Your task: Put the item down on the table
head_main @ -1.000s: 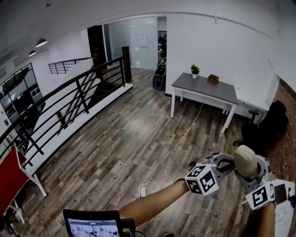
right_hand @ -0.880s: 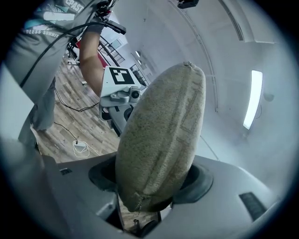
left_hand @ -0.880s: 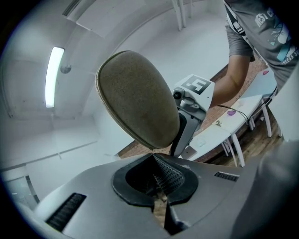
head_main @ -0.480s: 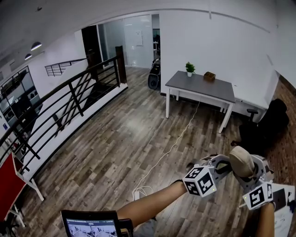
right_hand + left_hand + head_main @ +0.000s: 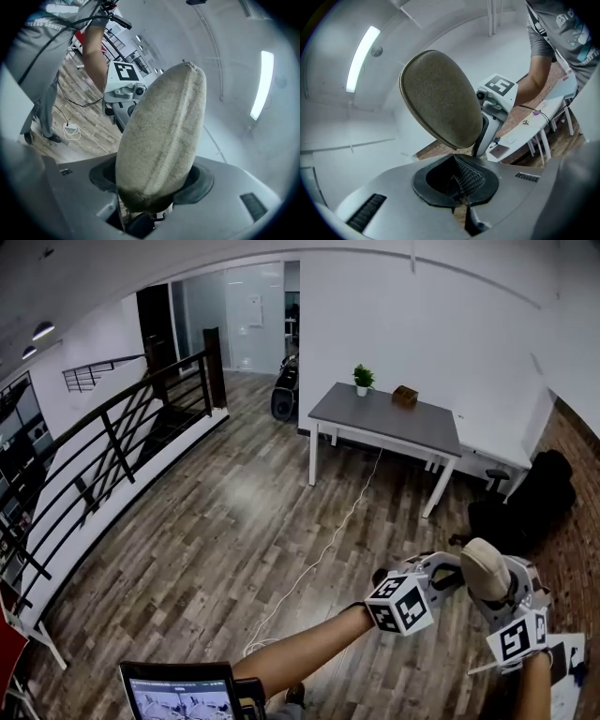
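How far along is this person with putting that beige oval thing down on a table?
Nothing looks finished yet. In hand: the beige oval woven pad is clamped in the right tool, held in the air over the wooden floor. The left tool is beside it, jaws together, holding nothing. Left to do: reach a table, such as the grey-topped table across the room, lower the pad and let go.

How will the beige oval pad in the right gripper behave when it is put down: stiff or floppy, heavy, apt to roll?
Probably fairly stiff: the loofah pad juts straight out of the right gripper, held only at its lower end, without drooping. Likely light, as it looks like woven fibre. Its flat oval shape should lie still, not roll.
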